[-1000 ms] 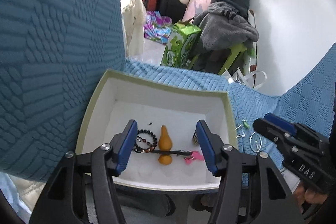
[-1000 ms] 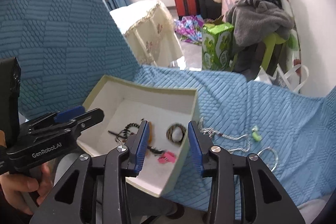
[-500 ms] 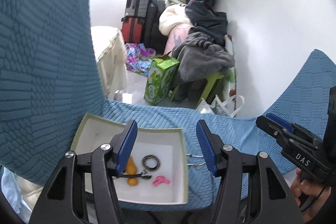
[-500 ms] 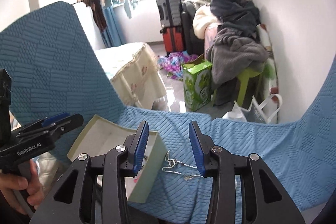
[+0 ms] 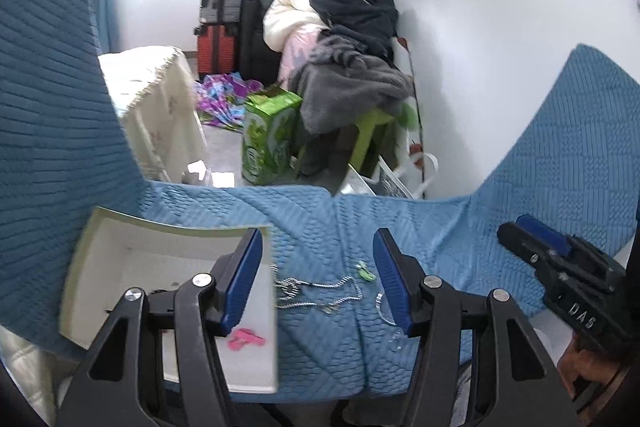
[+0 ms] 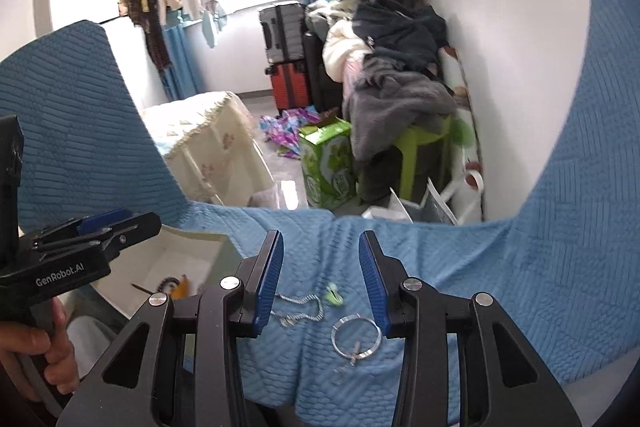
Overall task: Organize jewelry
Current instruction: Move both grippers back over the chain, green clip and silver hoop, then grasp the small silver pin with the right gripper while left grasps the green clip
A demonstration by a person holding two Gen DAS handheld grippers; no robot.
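- The white box [image 5: 100, 259] sat on the blue quilted cloth [image 5: 320, 211]; it serves here as the landmark.
- Inside the box lay a pink clip [image 5: 246, 339]; the right wrist view showed dark beads [image 6: 168, 282] and a yellow piece [image 6: 182, 285] in it too.
- Just beside the box's right wall, on the cloth, lay a silver chain [image 5: 316, 287].
- Further right of the box, past the chain, lay a small green clip [image 5: 365, 271], and beyond that a silver ring [image 6: 356, 337], all apart from the box.
- The left gripper [image 5: 318, 281] hung over the box's right edge and the chain, jaws spread with nothing pinched; they had just narrowed a little.
- The right gripper [image 6: 320, 283] hovered right of the box over the chain, green clip and ring, jaws apart and gripping nothing.
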